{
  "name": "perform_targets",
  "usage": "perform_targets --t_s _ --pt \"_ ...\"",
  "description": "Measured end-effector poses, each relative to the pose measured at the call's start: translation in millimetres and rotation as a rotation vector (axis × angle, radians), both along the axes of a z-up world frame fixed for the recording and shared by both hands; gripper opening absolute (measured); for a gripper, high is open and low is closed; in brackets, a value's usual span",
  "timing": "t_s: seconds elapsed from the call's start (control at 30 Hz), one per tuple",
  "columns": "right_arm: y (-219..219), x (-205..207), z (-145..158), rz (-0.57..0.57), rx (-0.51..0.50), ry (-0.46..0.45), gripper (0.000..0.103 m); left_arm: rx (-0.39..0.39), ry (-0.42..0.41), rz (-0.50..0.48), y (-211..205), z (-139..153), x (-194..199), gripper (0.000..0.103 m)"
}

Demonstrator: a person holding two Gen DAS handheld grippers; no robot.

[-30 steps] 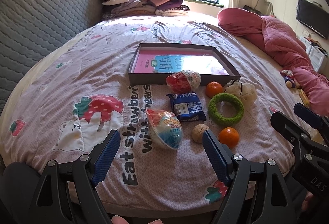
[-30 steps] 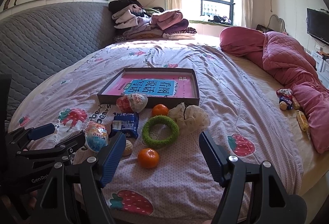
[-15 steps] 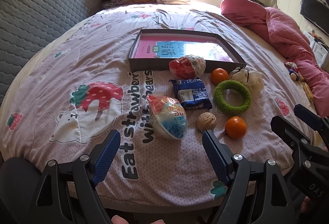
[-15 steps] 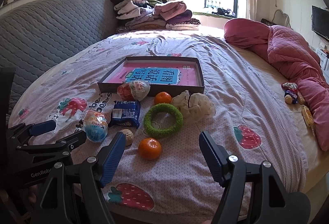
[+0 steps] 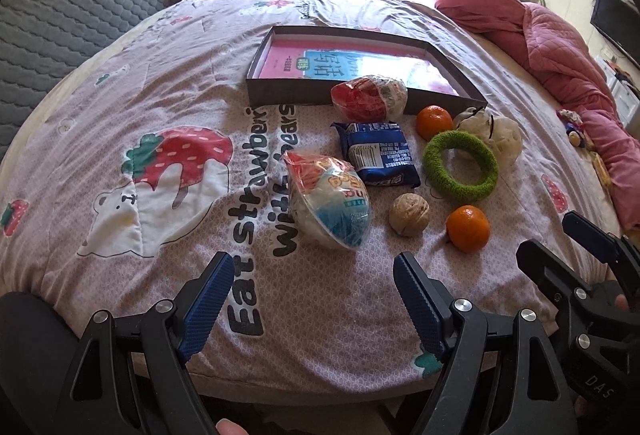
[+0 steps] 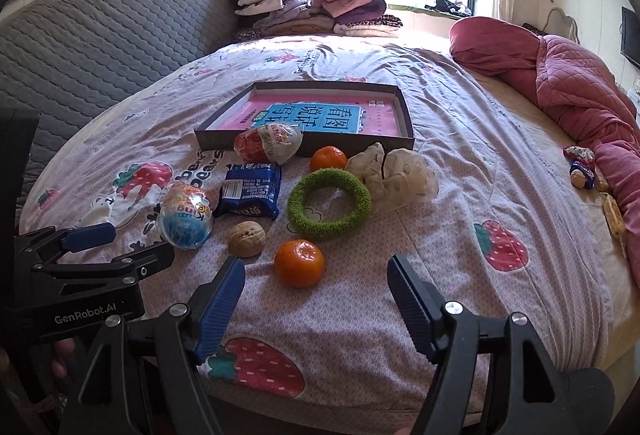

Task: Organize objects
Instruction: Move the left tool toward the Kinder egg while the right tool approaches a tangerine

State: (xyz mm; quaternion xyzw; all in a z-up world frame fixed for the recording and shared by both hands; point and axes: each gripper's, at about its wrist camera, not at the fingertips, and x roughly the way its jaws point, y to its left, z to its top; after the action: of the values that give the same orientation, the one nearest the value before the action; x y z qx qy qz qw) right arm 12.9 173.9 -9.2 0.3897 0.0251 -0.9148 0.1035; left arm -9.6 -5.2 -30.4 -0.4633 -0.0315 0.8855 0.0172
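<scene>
A: Both claws are spread wide, gripping nothing. The left claw (image 5: 310, 299) faces the blue wrapped egg (image 5: 330, 201) on the bed (image 5: 120, 107); the right claw (image 6: 316, 299) faces the near orange (image 6: 299, 262).

B: My guess: those go into the box (image 6: 404, 115) beyond them. Straddle the egg at its widest part and clamp gently, since the wrapper looks slippery.

A: Any writing?

B: "Eat strawberries with bears" on the sheet, "King" on the egg, "GenRobot.AI" on the left tool, and "看图说话写话" on the book (image 6: 316, 117) in the box.

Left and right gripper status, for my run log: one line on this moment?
left gripper: open, empty | right gripper: open, empty | tray: holds book only | oranges, walnut, ring: on bed
</scene>
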Motion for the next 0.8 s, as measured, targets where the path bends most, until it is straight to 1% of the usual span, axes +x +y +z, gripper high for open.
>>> perform_targets --t_s 0.2,0.43,0.6,0.8 --pt "-2.2 -2.0 -9.5 0.012 0.005 -0.036 0.073 0.003 -0.047 0.001 -0.9 -9.5 -4.0 0.083" --pt "-1.9 -5.4 -17.9 0.020 -0.018 -0.053 0.073 0.020 -0.058 -0.023 1.3 -14.3 -6.2 0.082" --pt "0.7 -9.2 -21.4 0.017 -0.037 -0.050 0.073 0.024 -0.057 -0.013 -1.3 -16.8 -10.4 0.083" --pt "-1.2 -14.8 -28.4 0.022 -0.026 -0.059 0.073 0.043 -0.056 -0.017 -3.1 -17.7 -16.2 0.082"
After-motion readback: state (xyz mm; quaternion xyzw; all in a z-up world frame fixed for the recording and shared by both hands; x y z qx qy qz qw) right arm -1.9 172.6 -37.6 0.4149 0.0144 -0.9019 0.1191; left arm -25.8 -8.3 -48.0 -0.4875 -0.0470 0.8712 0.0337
